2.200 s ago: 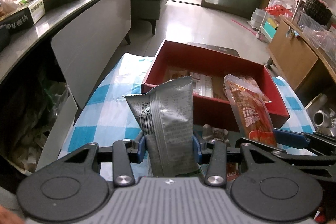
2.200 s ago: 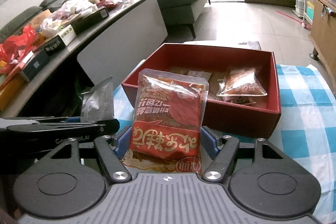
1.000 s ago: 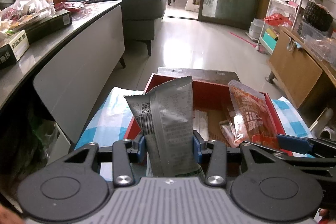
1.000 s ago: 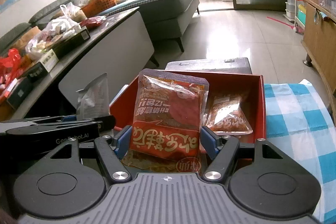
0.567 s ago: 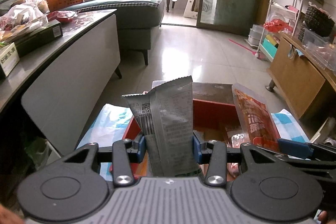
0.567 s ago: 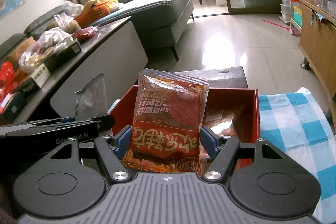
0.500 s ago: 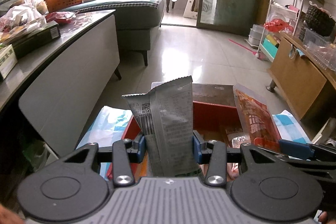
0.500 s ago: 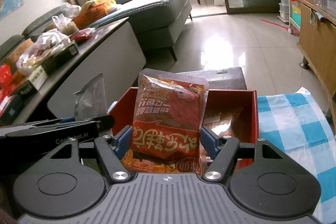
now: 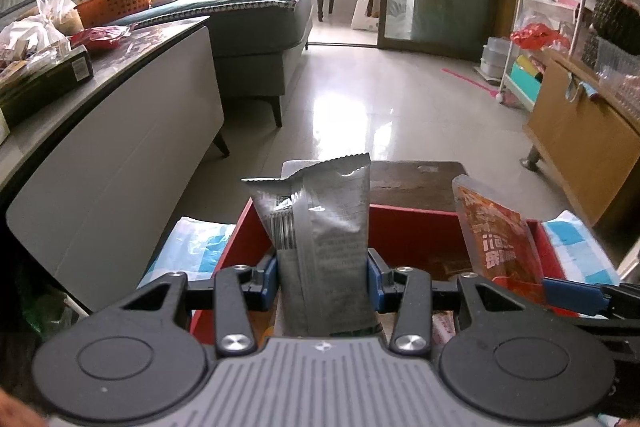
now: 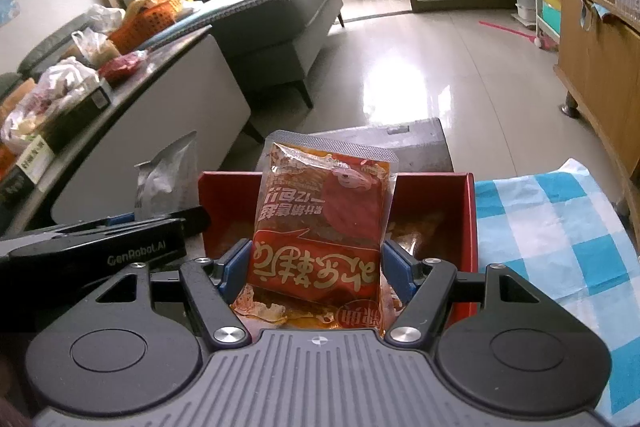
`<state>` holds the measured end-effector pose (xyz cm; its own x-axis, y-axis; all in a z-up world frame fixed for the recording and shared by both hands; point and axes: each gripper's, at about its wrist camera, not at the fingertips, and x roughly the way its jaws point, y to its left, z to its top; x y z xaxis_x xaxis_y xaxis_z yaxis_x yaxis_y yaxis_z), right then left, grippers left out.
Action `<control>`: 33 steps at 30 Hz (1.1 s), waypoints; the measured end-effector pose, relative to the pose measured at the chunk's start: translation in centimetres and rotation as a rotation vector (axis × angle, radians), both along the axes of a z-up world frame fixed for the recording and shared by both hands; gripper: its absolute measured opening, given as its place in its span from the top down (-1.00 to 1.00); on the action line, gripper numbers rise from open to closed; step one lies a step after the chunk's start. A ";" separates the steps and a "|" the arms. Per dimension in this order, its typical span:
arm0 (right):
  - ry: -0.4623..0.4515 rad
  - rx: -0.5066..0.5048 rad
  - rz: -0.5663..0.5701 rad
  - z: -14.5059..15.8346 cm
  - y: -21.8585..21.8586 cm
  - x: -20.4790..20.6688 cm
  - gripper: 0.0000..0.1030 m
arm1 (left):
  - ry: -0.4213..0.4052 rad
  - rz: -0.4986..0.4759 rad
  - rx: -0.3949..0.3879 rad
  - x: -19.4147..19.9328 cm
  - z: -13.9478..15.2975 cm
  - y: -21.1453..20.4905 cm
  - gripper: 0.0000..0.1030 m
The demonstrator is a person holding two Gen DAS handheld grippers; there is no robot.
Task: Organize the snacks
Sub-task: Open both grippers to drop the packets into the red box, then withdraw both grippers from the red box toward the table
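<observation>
A: Checked cloth [image 10: 560,227] on tabletop, red box [image 10: 472,211] on it. R view only: orange pouch's [image 10: 320,223] printed front.

B: Left hand-held gripper [image 9: 322,267] clamped on grey packet [image 9: 324,227], right hand-held gripper [image 10: 314,263] clamped on orange pouch; both upright over box.

Two held snack packets [image 9: 320,243] [image 10: 320,227], one red box [image 9: 412,231], perhaps more packets inside.
</observation>
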<state>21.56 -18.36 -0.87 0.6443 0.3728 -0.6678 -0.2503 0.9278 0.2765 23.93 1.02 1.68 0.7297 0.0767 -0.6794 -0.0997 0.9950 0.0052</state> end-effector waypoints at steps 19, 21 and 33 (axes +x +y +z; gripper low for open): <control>0.075 -0.063 -0.001 -3.1 0.8 1.7 -0.50 | 0.087 0.001 0.043 1.7 -3.3 -0.3 0.29; 0.075 -0.074 -0.001 -3.2 0.9 1.7 -0.50 | 0.093 0.001 0.049 1.7 -3.4 -0.3 0.27; 0.074 -0.116 -0.015 -3.1 0.9 1.5 -0.63 | 0.112 0.012 0.080 1.7 -3.4 -0.2 -0.18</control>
